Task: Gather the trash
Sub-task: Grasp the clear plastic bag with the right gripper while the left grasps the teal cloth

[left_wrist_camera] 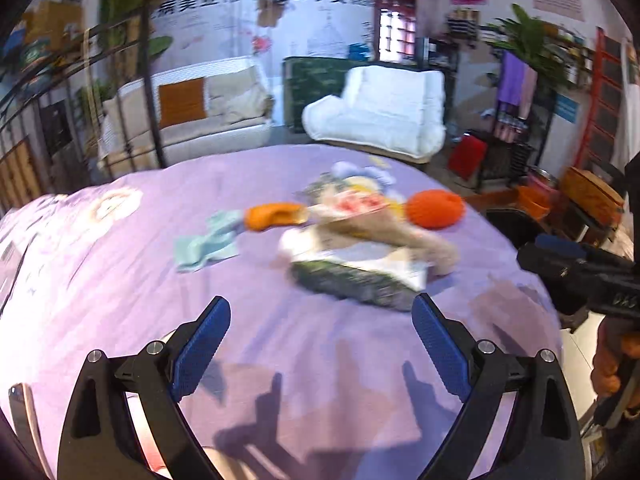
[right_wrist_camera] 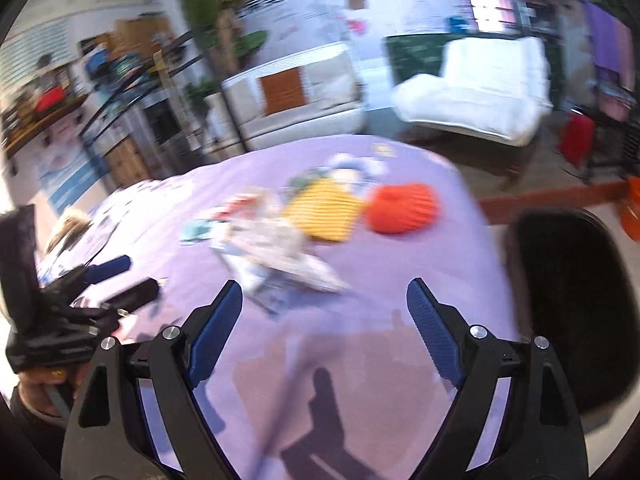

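**Both grippers hovered open over a littered purple bed**

The left gripper (left_wrist_camera: 321,322), black-framed with ribbed blue finger pads, was spread wide and held nothing above the lilac bedsheet (left_wrist_camera: 120,280). Just beyond its fingertips lay a heap of trash: a dark green printed plastic packet (left_wrist_camera: 352,280) under a crumpled white and beige wrapper (left_wrist_camera: 372,236). A pale green scrap of paper (left_wrist_camera: 208,244) lay to the left of the heap, with an orange curved plastic piece (left_wrist_camera: 272,216) touching its far edge. A round orange knitted ball (left_wrist_camera: 436,209) sat at the heap's far right.

The right gripper (right_wrist_camera: 325,302), of the same build, also stood spread and empty. Ahead of it lay the blurred crumpled white wrapper (right_wrist_camera: 280,264); past that, a yellow ribbed knitted item (right_wrist_camera: 324,212) and the orange ball (right_wrist_camera: 402,208) sat side by side. A black rounded bin (right_wrist_camera: 568,312) stood off the bed's right edge. The left gripper (right_wrist_camera: 120,276) showed at the left border of this view.

A white padded armchair (left_wrist_camera: 384,112) stood behind the bed.
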The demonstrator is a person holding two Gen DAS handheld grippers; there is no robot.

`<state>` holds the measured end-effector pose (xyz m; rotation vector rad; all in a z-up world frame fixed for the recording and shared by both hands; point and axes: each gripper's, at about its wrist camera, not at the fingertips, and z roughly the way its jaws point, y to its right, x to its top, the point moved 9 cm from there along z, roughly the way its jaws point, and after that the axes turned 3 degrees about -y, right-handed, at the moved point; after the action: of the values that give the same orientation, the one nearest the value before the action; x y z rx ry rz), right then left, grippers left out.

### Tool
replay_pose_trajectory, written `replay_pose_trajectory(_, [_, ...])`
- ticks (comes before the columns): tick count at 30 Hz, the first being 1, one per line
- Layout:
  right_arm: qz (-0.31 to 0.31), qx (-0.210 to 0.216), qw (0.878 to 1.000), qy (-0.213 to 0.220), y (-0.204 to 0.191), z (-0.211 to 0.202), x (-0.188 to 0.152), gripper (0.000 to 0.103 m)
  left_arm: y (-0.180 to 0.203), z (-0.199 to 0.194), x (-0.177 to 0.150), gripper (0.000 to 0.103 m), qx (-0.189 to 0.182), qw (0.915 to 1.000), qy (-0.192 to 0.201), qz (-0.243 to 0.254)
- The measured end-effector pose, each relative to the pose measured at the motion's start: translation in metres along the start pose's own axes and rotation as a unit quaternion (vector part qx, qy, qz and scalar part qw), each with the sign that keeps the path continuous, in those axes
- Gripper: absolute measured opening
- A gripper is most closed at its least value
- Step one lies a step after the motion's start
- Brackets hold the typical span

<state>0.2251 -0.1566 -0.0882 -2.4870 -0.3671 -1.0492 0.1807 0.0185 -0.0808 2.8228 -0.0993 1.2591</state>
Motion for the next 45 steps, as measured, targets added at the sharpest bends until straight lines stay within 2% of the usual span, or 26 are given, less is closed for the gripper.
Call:
replay_pose_trajectory(3, [-0.040,0.007,0.999,-0.006,-0.035,0.022,0.014,0.084,-0.036,0.006,-0.013,0.091,0.024,0.9993,-0.019,-0.023])
replay_pose_trajectory(7, [-0.077,0.002,0.997,-0.017,-0.064,0.051,0.029,0.084,-0.063,0.004,-0.024,0.091,0.032,0.9983,-0.026,-0.041])
replay_pose_trajectory(12, [-0.096,-0.023,0.995,-0.033,-0.066,0.082,0.040,0.075,-0.073,0.001,-0.030,0.091,0.023,0.9984,-0.026,-0.045])
replay_pose_trajectory(15, [-0.095,-0.042,0.994,-0.044,-0.055,0.097,0.045,0.065,-0.081,0.009,-0.030,0.091,0.022,0.9984,-0.032,-0.042])
replay_pose_trajectory(18, [-0.084,-0.047,0.994,-0.054,-0.041,0.106,0.046,0.045,-0.085,0.015,-0.030,0.091,0.015,0.9983,-0.038,-0.042])
replay_pose_trajectory(20, [-0.077,-0.047,0.994,-0.059,-0.034,0.109,0.045,0.020,-0.087,0.021,-0.028,0.091,0.009,0.9980,-0.045,-0.043])
replay_pose_trajectory(25, [-0.074,-0.041,0.995,-0.056,-0.028,0.107,0.039,0.008,-0.093,0.038,-0.020,0.091,0.008,0.9975,-0.060,-0.037])
replay_pose_trajectory(28, [-0.074,-0.033,0.996,-0.041,-0.030,0.098,0.041,0.008,-0.095,0.045,-0.010,0.091,0.011,0.9980,-0.058,-0.024])
replay_pose_trajectory(33, [-0.075,-0.035,0.996,-0.013,-0.033,0.077,0.050,0.007,-0.109,0.068,0.009,0.075,0.012,0.9972,-0.069,-0.027])
replay_pose_trajectory(37, [-0.068,-0.036,0.997,0.008,-0.033,0.059,0.057,0.007,-0.117,0.097,0.026,0.068,0.014,0.9963,-0.079,-0.032])
replay_pose_trajectory(40, [-0.064,-0.038,0.997,0.019,-0.032,0.046,0.059,0.007,-0.118,0.123,0.032,0.064,0.018,0.9944,-0.102,-0.023])
replay_pose_trajectory(44, [-0.056,-0.043,0.997,0.032,-0.028,0.031,0.058,0.007,-0.118,0.145,0.031,0.047,0.030,0.9917,-0.124,-0.015])
replay_pose_trajectory(45, [-0.052,-0.044,0.997,0.035,-0.026,0.028,0.057,0.007,-0.118,0.145,0.031,0.038,0.037,0.9921,-0.119,-0.010])
